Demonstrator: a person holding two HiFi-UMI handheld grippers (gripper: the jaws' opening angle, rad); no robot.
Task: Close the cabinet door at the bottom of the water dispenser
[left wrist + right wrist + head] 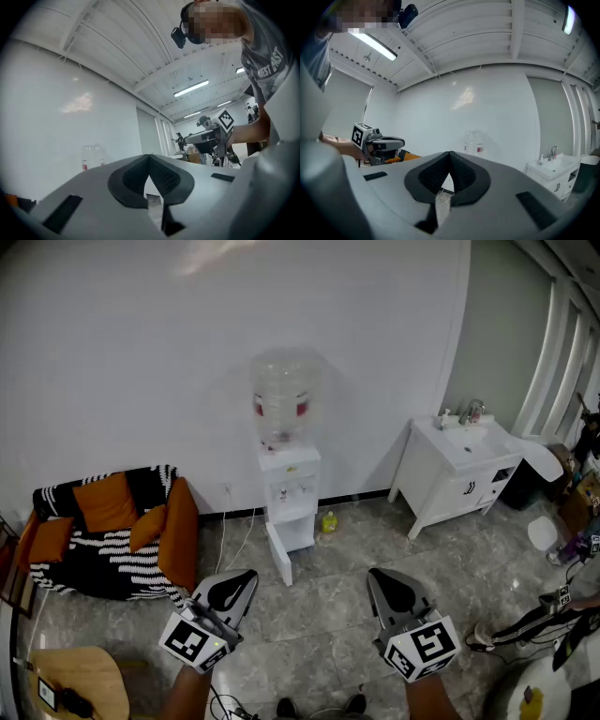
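Dispenser (pixel 290 486): white, clear bottle on top, standing at the far edge of the floor (pixel 319 615) against the wall. Its bottom door (pixel 278 557) is swung out open toward the viewer. A yellow bottle (pixel 329 521) sits just right of its base, with an armchair (pixel 112 531) toward the floor's left edge and a sink unit (pixel 459 474) toward the right. Left gripper (pixel 246 579) and right gripper (pixel 382 579): held over the floor's near edge, well apart from the door, each with jaws closed tip to tip on nothing.
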